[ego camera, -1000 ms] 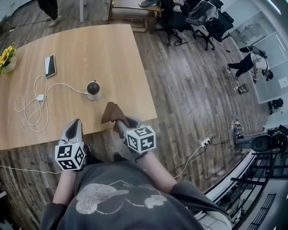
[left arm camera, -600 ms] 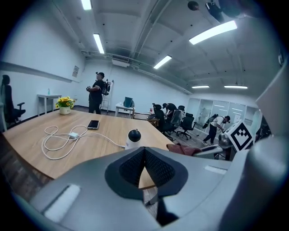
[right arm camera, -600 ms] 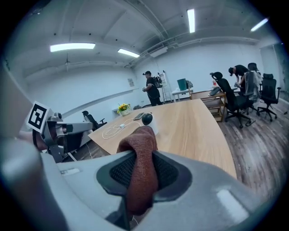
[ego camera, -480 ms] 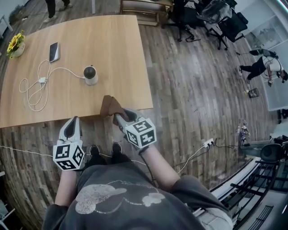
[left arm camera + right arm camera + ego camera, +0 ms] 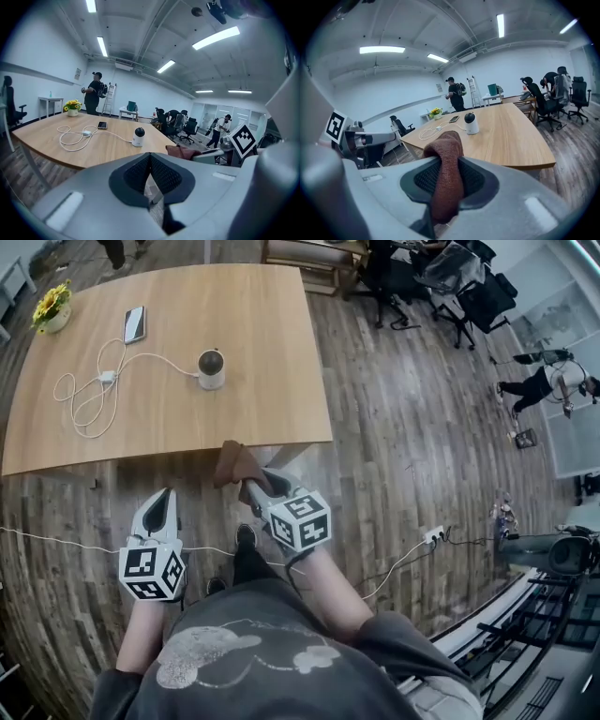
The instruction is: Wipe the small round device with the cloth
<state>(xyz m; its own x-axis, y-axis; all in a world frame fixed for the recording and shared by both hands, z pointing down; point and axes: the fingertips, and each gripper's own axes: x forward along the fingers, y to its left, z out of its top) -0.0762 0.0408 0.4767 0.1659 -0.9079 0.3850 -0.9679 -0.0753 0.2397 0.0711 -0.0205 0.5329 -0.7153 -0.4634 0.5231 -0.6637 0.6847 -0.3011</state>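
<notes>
**Current state.** In the head view, the small round device (image 5: 211,368) stands upright on the table (image 5: 281,399), in the upper left-centre of the frame. A white cable (image 5: 89,399) runs from it toward the left edge. Both grippers are held over the floor below the table's near edge, well apart from the device.

**Jaws.**
- The right gripper (image 5: 251,486) is clamped on the brown cloth (image 5: 234,463). A folded lobe of cloth stands out ahead of the jaws.
- The left gripper (image 5: 159,509) holds nothing. Its pads are together at the tips.

**Step in hand (judged).** The approach comes first; wiping has not begun.

**Recommended procedure.**
1. The right gripper should carry the cloth up over the near table edge toward the device, with the clamp kept firm.
2. Only the protruding lobe should meet the device. The hard jaw tips should stay off the housing.
3. Strokes should be light and follow the rounded top. The device looks small and may slide or tip under side pressure.
4. The left gripper may steady the base, approaching from the cable side without snagging the cable.
</notes>
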